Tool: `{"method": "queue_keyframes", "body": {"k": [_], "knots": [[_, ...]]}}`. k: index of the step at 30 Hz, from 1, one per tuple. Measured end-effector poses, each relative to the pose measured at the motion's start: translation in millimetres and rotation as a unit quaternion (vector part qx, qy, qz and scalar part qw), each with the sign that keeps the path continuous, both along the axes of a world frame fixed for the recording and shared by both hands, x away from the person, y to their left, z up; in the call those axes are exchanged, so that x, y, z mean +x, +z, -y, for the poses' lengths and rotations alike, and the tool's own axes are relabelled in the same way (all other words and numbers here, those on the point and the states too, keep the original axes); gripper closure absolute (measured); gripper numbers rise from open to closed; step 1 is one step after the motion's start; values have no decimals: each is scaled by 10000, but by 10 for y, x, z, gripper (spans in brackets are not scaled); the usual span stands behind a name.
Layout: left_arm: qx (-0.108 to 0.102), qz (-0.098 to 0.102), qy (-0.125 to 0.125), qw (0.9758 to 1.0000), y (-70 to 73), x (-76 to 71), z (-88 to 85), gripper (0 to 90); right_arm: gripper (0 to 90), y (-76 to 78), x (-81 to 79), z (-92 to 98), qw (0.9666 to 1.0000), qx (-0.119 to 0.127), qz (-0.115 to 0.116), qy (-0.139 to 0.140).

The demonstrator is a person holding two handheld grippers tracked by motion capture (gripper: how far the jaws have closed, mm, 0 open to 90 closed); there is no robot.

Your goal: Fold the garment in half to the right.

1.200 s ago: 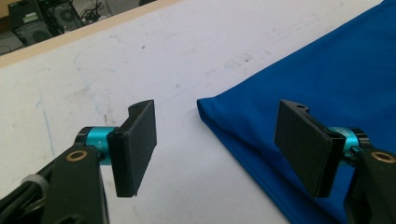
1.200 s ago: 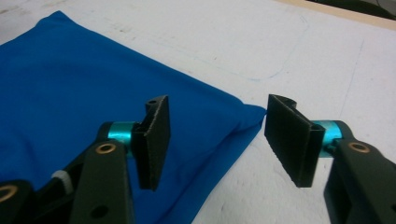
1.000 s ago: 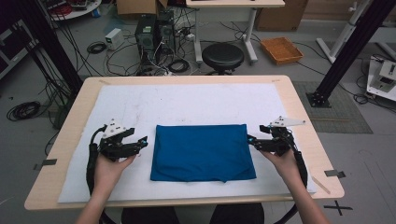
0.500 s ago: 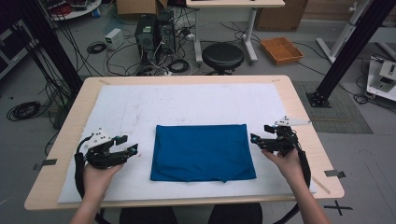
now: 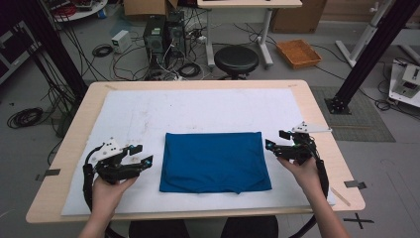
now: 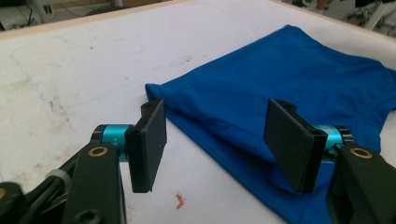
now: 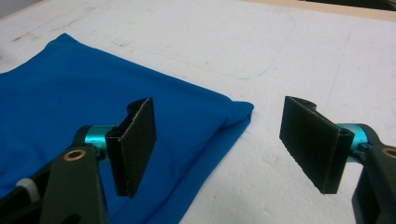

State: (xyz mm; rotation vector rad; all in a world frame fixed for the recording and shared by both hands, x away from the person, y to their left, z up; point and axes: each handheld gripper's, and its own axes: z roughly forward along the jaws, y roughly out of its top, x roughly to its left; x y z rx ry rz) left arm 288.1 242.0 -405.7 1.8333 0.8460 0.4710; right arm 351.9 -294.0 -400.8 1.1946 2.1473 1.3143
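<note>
A blue cloth (image 5: 214,161), folded into a rectangle, lies flat on the white mat (image 5: 198,109) in the middle of the table. My left gripper (image 5: 142,154) stands open just left of the cloth's left edge and points at it. In the left gripper view the cloth's near corner (image 6: 289,84) lies beyond the open left gripper (image 6: 215,140), with nothing between the pads. My right gripper (image 5: 276,139) is open beside the cloth's right edge. The right gripper view has the cloth's corner (image 7: 93,93) reaching in behind the gap of the right gripper (image 7: 222,140), untouched.
The white mat covers most of the wooden table (image 5: 317,114). A small red mark (image 6: 180,200) sits on the mat near the left jaws. On the floor behind the table stand a black stool (image 5: 236,58), computer cases (image 5: 161,34) and cables.
My left gripper has drawn back a little to the left and toward the table's front edge, away from the cloth. The right gripper and the cloth have stayed in place.
</note>
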Motion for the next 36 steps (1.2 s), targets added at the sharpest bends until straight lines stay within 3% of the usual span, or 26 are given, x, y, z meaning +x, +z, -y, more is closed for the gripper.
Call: {"method": "queue_keyframes", "body": {"k": [2, 7, 13, 16, 19, 23, 27, 28, 31, 32, 33, 36], "knots": [[119, -67, 104, 9999, 20, -27, 53, 332, 270, -2, 0, -27, 10000, -30, 8, 38], [25, -321, 162, 9994, -36, -126, 98, 314, 275, -8, -7, -64, 9999, -73, 37, 95], [-106, -682, 204, 9974, -187, -295, 164, 438, 287, -20, -14, -67, 9998, -101, 34, 137], [-343, -1024, 392, 9934, -276, -344, 193, 499, 288, -23, -22, -65, 9999, -83, 12, 124], [-406, -1224, 507, 9904, -338, -345, 215, 542, 290, -21, -34, -70, 9998, -93, 28, 149], [-688, -1664, 642, 9816, -411, -316, 251, 540, 301, -21, -41, -85, 9998, -104, 43, 178], [-949, -1872, 683, 9753, -446, -292, 275, 525, 302, -35, -36, -105, 9997, -127, 21, 219], [-1055, -1941, 693, 9728, -462, -276, 282, 520, 302, -37, -35, -109, 9997, -131, 21, 226], [-1113, -2110, 705, 9686, -490, -235, 301, 494, 303, -41, -31, -123, 9996, -134, 24, 246], [-1113, -2110, 705, 9686, -490, -235, 301, 483, 303, -41, -31, -123, 9996, -134, 24, 246], [-1152, -2188, 683, 9665, -492, -218, 312, 483, 303, -41, -32, -127, 9996, -128, 27, 251], [-1160, -2207, 668, 9661, -494, -209, 348, 472, 305, -33, -39, -148, 9995, -122, 26, 276]]}}
